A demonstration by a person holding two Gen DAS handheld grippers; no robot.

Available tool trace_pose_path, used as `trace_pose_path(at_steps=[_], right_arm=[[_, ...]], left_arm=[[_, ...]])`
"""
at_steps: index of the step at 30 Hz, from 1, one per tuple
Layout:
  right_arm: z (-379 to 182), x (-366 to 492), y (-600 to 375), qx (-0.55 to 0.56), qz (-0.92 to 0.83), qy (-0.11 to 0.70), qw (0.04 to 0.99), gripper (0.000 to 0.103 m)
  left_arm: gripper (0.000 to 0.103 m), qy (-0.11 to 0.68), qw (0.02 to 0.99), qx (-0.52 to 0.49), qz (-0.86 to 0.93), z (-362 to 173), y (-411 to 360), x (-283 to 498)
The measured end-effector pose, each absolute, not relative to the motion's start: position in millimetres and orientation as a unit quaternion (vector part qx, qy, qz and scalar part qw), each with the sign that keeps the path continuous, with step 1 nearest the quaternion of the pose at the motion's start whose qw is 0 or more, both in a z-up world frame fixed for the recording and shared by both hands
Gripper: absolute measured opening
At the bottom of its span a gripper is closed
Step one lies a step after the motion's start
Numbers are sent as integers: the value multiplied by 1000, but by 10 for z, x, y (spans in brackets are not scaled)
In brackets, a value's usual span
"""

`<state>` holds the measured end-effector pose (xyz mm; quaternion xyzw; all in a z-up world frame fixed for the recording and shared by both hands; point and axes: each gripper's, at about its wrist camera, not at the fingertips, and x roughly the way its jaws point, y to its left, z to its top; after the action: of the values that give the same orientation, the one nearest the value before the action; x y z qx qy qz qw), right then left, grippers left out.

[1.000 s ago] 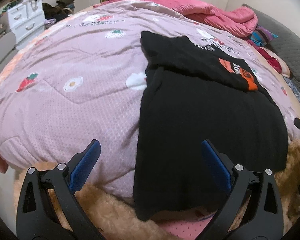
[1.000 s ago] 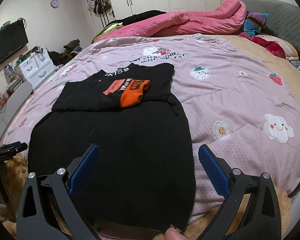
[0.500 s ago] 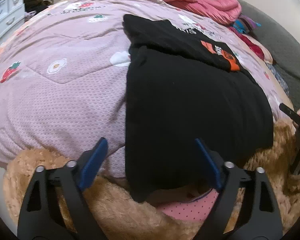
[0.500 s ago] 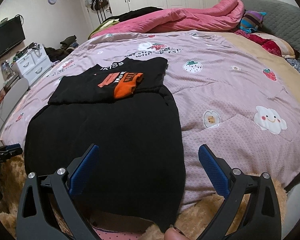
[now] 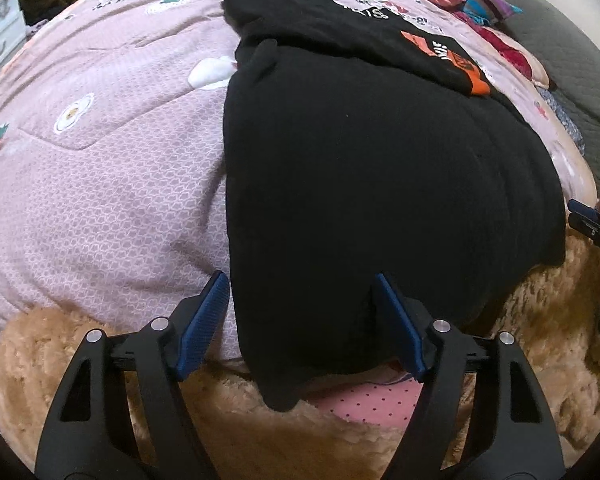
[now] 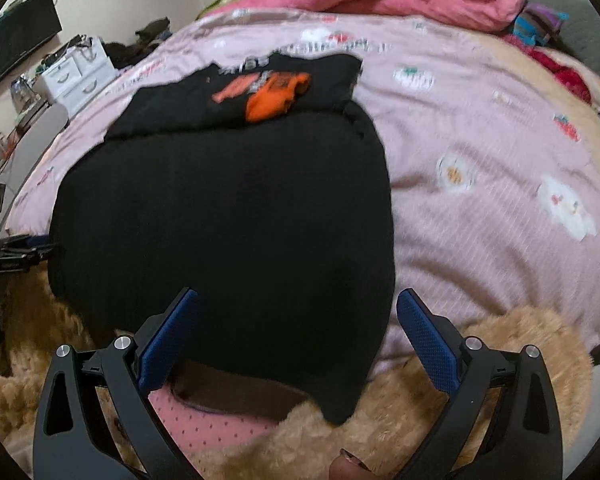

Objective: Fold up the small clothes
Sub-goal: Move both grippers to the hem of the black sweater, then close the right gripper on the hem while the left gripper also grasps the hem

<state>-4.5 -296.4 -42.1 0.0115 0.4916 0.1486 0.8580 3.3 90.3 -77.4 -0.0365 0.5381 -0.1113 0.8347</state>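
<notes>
Hem of the black garment (image 5: 380,184) is what matters here: it hangs over the near edge of the bed (image 5: 100,184), onto the tan fleece blanket (image 5: 300,440), with the garment's long axis running away toward the folded orange-printed piece (image 5: 448,60) at its far end. The left claw (image 5: 302,312) straddles the hem's left corner, its jaws closing with cloth between them but not yet pinched. The right claw (image 6: 298,332) stands apart over the hem's right corner, clamped on nothing. Each hand is nearest its own corner, so a lift along that axis looks likely.
</notes>
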Motion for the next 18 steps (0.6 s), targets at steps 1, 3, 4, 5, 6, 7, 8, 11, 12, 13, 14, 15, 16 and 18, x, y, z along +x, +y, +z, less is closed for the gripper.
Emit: trace_pose_path(at_steps=[1,3,4,5,6,7,8,11,12,13,14,15,16,18], right_arm=[[-449,-34,-2976,17,153,500,852,99],[-496,-6,-2992,19,151,512,845,98],[-513,6,-2975,12,151,517,842,98],[-537,16,-2952,3,152,524,838,98],[-559,25,-2935,-3,152,528,836,98],[-598,32,-2905,-11,158,533,831,98],[-643,37,-2885,-18,162,538,827,95],[-626,18,-2919,-20,139,528,838,59],[-569,-1,-2964,2,152,518,842,43],[-514,-12,-3018,27,165,508,845,15],[-426,-25,-3085,60,186,491,849,13],[-348,-38,-3112,74,197,474,855,11],[-290,-48,-3120,78,203,462,860,11],[-110,-61,-3125,91,222,428,872,10]], left_arm=[[67,538,835,-38,-112,-772,906,35],[67,536,835,-43,-113,-769,920,36],[67,536,835,-45,-113,-768,927,33],[67,536,835,-46,-114,-768,932,29],[67,535,836,-46,-114,-767,933,24],[67,535,836,-46,-114,-767,933,21],[67,535,836,-46,-114,-767,931,19],[67,534,836,-49,-114,-753,937,16],[67,533,837,-49,-114,-750,933,17],[67,532,837,-50,-113,-749,930,10],[67,533,837,-49,-112,-749,931,8],[67,532,838,-50,-111,-746,934,5],[65,531,839,-50,-110,-741,936,5],[62,530,840,-51,-107,-726,946,1]])
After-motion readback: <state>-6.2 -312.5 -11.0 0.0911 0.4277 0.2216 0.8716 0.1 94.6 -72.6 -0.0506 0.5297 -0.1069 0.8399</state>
